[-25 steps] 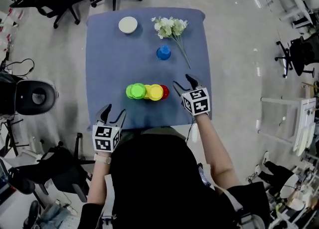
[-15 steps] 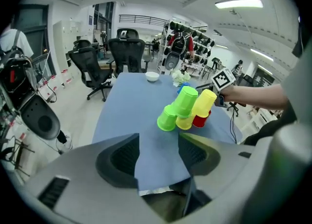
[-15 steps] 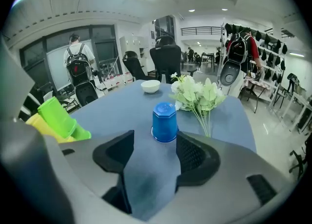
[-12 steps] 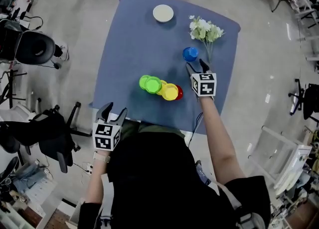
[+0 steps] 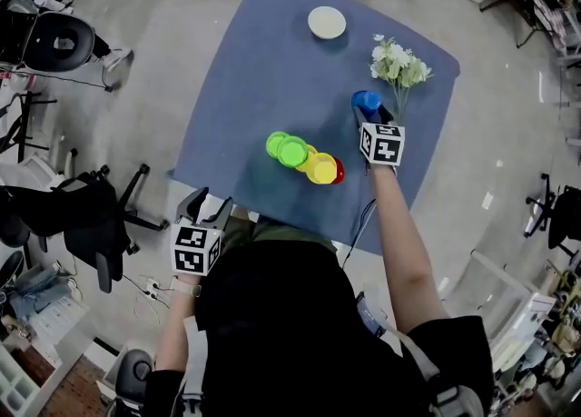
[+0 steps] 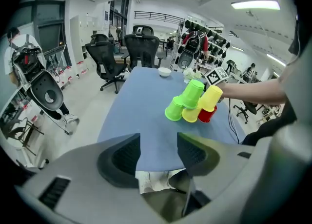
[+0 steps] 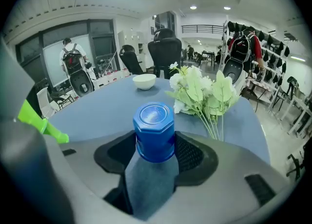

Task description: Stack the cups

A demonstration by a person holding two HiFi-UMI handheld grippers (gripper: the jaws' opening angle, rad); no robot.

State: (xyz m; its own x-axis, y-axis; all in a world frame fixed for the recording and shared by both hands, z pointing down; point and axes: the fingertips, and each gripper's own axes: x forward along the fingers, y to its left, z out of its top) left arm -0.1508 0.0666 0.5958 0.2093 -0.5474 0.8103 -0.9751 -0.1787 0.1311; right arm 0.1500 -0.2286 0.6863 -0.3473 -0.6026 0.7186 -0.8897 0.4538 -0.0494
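Blue-clothed table (image 5: 254,88) in an office, office chairs (image 5: 54,43) on the floor around it. Head view: white bowl (image 5: 326,22) at the far edge, flowers (image 5: 399,65) near the far right corner. Blue cup (image 5: 366,100) stands just beside the flower stems, base up. My right gripper (image 5: 370,115) is right on it. Green cups (image 5: 289,149), yellow cups (image 5: 320,168) and a red cup (image 5: 339,170) sit bunched mid-table, touching, well apart from the blue one. My left gripper (image 5: 207,202) hangs off the near table edge.

Left gripper view: jaws of the left gripper (image 6: 158,152) have just been closing a little. They stand apart with nothing between them, only cloth edge beyond. The bunch shows a green cup (image 6: 194,93) and a yellow cup (image 6: 210,97) perched on the others.

Right gripper view: jaws have just been closing, and the blue cup (image 7: 154,132) sits between the pads, both against its sides as far as I see. Flowers (image 7: 204,91) are just behind it and the bowl (image 7: 144,81) farther back.
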